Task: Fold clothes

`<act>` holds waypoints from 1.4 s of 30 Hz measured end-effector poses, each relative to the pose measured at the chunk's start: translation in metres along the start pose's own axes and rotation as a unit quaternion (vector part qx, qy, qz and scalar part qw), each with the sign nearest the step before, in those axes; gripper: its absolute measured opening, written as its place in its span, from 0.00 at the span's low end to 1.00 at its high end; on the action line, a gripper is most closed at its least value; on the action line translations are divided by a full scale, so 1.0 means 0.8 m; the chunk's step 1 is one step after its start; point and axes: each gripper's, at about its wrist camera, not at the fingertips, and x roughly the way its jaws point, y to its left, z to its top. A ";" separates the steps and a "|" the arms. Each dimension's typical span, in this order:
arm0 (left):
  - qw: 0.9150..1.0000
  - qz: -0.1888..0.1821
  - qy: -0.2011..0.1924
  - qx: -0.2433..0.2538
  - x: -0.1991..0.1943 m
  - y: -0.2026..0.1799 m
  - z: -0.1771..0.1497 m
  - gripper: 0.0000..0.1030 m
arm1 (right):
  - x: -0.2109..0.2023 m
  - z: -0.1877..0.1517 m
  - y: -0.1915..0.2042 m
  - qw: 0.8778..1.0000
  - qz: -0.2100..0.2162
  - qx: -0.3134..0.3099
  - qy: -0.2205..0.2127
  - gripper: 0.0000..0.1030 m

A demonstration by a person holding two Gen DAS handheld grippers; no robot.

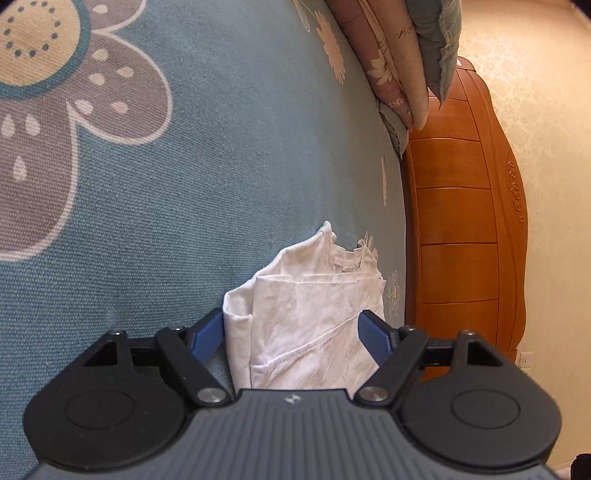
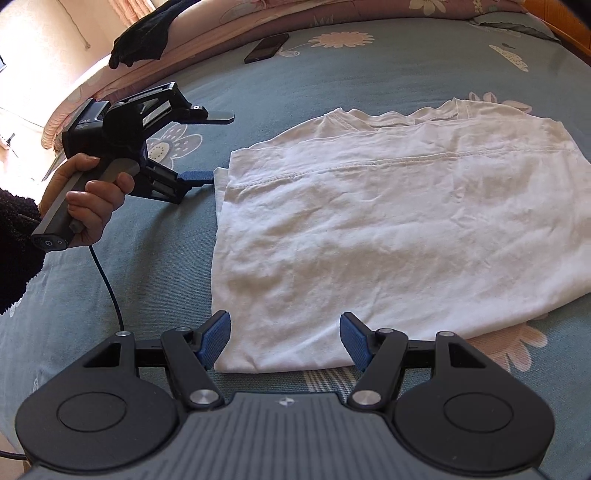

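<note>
A white T-shirt (image 2: pixel 388 229) lies partly folded on the blue flowered bedspread (image 2: pixel 388 70), its collar at the far side. My right gripper (image 2: pixel 285 341) is open, its blue pads astride the shirt's near left corner. My left gripper (image 2: pixel 210 146) is seen from the right wrist view, held in a hand at the shirt's left edge, open with one finger above and one at the cloth's edge. In the left wrist view the left gripper (image 1: pixel 291 334) is open with the shirt's folded edge (image 1: pixel 306 314) between its pads.
A black phone (image 2: pixel 266 48) lies on the bedspread at the back. A pink quilt (image 2: pixel 229 22) with a dark garment (image 2: pixel 144 33) on it runs along the far side. A wooden headboard (image 1: pixel 465 229) and pillows (image 1: pixel 406 62) stand at the bed's end. A cable (image 2: pixel 107 284) trails from the left gripper.
</note>
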 end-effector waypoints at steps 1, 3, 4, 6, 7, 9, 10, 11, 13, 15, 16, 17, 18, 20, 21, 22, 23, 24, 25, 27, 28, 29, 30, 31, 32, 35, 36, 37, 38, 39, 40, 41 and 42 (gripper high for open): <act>1.000 -0.001 -0.003 0.000 -0.001 0.000 -0.003 0.76 | 0.000 0.000 0.001 1.000 -0.004 -0.003 -0.001 0.68; 1.000 0.000 -0.011 -0.001 -0.001 0.000 -0.006 0.75 | 0.001 -0.002 0.002 1.000 -0.008 -0.011 -0.003 0.68; 1.000 0.001 -0.015 -0.001 -0.001 0.000 -0.006 0.75 | 0.003 -0.003 0.004 1.000 -0.009 -0.017 0.000 0.68; 1.000 0.000 -0.017 0.014 0.000 0.000 -0.003 0.72 | 0.005 -0.003 0.007 1.000 -0.010 -0.023 0.003 0.68; 1.000 -0.001 -0.019 0.019 0.000 0.001 -0.002 0.71 | 0.006 -0.002 0.007 1.000 -0.009 -0.023 0.003 0.68; 1.000 0.000 -0.025 0.010 -0.004 0.006 -0.001 0.56 | 0.004 0.000 0.010 1.000 -0.007 -0.025 0.000 0.68; 1.000 0.004 -0.028 0.006 -0.006 0.009 -0.002 0.50 | 0.003 0.001 0.012 1.000 -0.007 -0.029 -0.002 0.68; 1.000 0.014 -0.027 0.008 -0.007 0.011 -0.004 0.35 | 0.003 0.002 0.014 0.999 -0.007 -0.035 -0.003 0.68; 0.999 0.034 -0.024 0.012 -0.009 0.014 -0.009 0.19 | 0.002 0.006 0.018 0.999 -0.006 -0.047 -0.005 0.68; 0.999 0.043 -0.025 0.015 -0.010 0.014 -0.013 0.11 | 0.003 0.010 0.020 0.998 -0.005 -0.060 -0.007 0.68; 0.998 0.048 -0.027 0.017 -0.011 0.014 -0.014 0.08 | 0.005 0.014 0.021 0.998 -0.007 -0.066 -0.010 0.68; 0.998 0.053 -0.029 0.019 -0.012 0.014 -0.016 0.06 | 0.006 0.017 0.022 0.997 -0.008 -0.072 -0.012 0.68; 0.998 0.055 -0.031 0.023 -0.013 0.012 -0.017 0.04 | 0.007 0.021 0.023 0.997 -0.008 -0.078 -0.015 0.68; 0.997 0.060 -0.036 0.030 -0.015 0.009 -0.019 0.02 | 0.009 0.029 0.026 0.996 -0.007 -0.092 -0.020 0.68; 0.997 0.059 -0.037 0.031 -0.015 0.008 -0.020 0.02 | 0.010 0.033 0.029 0.994 -0.007 -0.102 -0.023 0.68; 0.997 0.058 -0.038 0.031 -0.016 0.006 -0.020 0.02 | 0.012 0.038 0.032 0.993 -0.007 -0.113 -0.026 0.68; 0.997 0.054 -0.040 0.034 -0.018 0.005 -0.020 0.01 | 0.016 0.043 0.037 0.991 -0.008 -0.128 -0.027 0.68; 0.997 0.051 -0.042 0.036 -0.020 0.004 -0.020 0.01 | 0.020 0.048 0.042 0.989 -0.009 -0.143 -0.028 0.68; 0.997 0.047 -0.044 0.037 -0.022 0.003 -0.020 0.01 | 0.026 0.053 0.047 0.987 -0.012 -0.157 -0.029 0.68; 0.998 0.042 -0.045 0.032 -0.026 0.008 -0.018 0.01 | 0.037 0.062 0.057 0.982 -0.016 -0.186 -0.031 0.68; 0.998 0.040 -0.044 0.030 -0.028 0.010 -0.017 0.01 | 0.043 0.066 0.061 0.980 -0.020 -0.197 -0.032 0.68; 0.998 0.038 -0.043 0.027 -0.029 0.012 -0.016 0.01 | 0.051 0.070 0.067 0.977 -0.025 -0.208 -0.033 0.68; 0.998 0.041 -0.043 0.027 -0.032 0.014 -0.016 0.02 | 0.060 0.074 0.074 0.975 -0.032 -0.219 -0.030 0.68; 0.998 0.044 -0.044 0.027 -0.035 0.016 -0.017 0.02 | 0.067 0.077 0.080 0.973 -0.040 -0.224 -0.028 0.68; 0.997 0.045 -0.048 0.028 -0.039 0.016 -0.019 0.02 | 0.076 0.080 0.087 0.972 -0.049 -0.229 -0.029 0.68; 0.996 0.050 -0.058 0.039 -0.047 0.012 -0.025 0.03 | 0.099 0.083 0.115 0.965 -0.081 -0.248 -0.027 0.59; 0.996 0.053 -0.060 0.042 -0.049 0.011 -0.027 0.04 | 0.109 0.083 0.126 0.962 -0.096 -0.255 -0.026 0.53; 0.995 0.057 -0.062 0.046 -0.051 0.009 -0.027 0.06 | 0.118 0.084 0.135 0.959 -0.108 -0.259 -0.025 0.45; 0.995 0.059 -0.064 0.048 -0.052 0.008 -0.028 0.09 | 0.127 0.085 0.143 0.958 -0.117 -0.263 -0.022 0.41; 0.995 0.057 -0.066 0.049 -0.054 0.008 -0.028 0.12 | 0.136 0.087 0.151 0.956 -0.126 -0.265 -0.019 0.40; 0.995 0.055 -0.067 0.049 -0.057 0.009 -0.028 0.13 | 0.144 0.088 0.158 0.954 -0.137 -0.265 -0.017 0.40; 0.995 0.049 -0.070 0.044 -0.060 0.011 -0.028 0.15 | 0.151 0.089 0.163 0.952 -0.149 -0.265 -0.014 0.40; 0.996 0.044 -0.072 0.040 -0.062 0.012 -0.027 0.16 | 0.158 0.090 0.167 0.951 -0.155 -0.267 -0.010 0.40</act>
